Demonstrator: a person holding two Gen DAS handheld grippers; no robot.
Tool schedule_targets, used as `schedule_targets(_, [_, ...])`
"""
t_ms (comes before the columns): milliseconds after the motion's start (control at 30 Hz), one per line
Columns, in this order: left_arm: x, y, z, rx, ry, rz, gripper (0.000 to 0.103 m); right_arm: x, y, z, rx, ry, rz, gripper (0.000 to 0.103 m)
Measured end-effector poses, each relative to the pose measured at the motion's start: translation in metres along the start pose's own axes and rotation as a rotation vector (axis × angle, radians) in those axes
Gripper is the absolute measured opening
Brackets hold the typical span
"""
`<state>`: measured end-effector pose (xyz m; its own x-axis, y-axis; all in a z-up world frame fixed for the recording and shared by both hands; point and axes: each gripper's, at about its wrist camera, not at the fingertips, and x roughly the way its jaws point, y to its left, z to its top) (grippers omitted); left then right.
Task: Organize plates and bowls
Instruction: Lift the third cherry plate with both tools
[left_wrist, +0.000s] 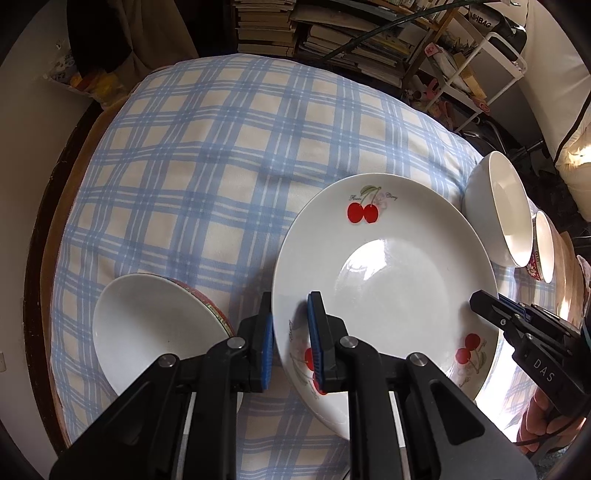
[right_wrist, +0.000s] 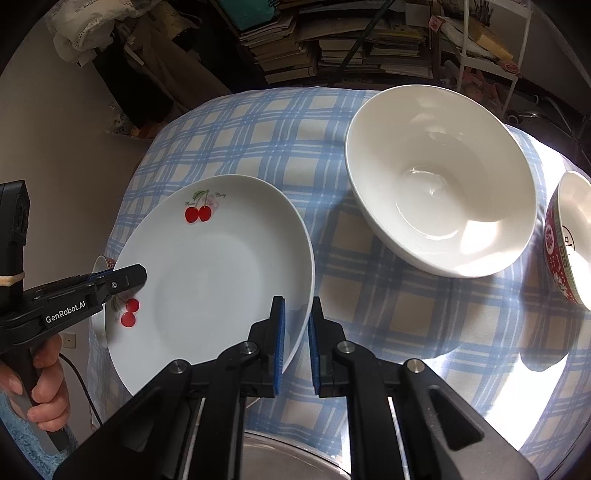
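Observation:
A white plate with red cherries is held above the blue checked tablecloth. My left gripper is shut on the plate's left rim; it also shows in the right wrist view. My right gripper is shut on the plate's right rim; it shows in the left wrist view. A red-patterned bowl sits left of the plate. A large white bowl stands to the right, with a small red-patterned bowl beyond it.
The round table's wooden edge curves at the left. Shelves of stacked books and a white rack stand behind the table. A metal rim shows under my right gripper.

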<state>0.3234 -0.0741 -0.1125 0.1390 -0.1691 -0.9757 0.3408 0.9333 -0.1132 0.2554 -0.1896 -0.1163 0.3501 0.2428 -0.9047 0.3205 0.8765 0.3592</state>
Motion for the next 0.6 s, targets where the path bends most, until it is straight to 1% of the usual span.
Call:
schedule_targets(367, [-0.031, -0.026, -0.025, 0.037, -0.026, -0.004, 0.017, -0.037, -0.008, -0.021, 0.002, -0.039, 0.0, 0.013])
schedule_targets(600, [-0.036, -0.034, -0.054, 0.029, -0.017, -0.012, 0.017, -0.052, -0.012, -0.047, -0.005, -0.042, -0.017, 0.013])
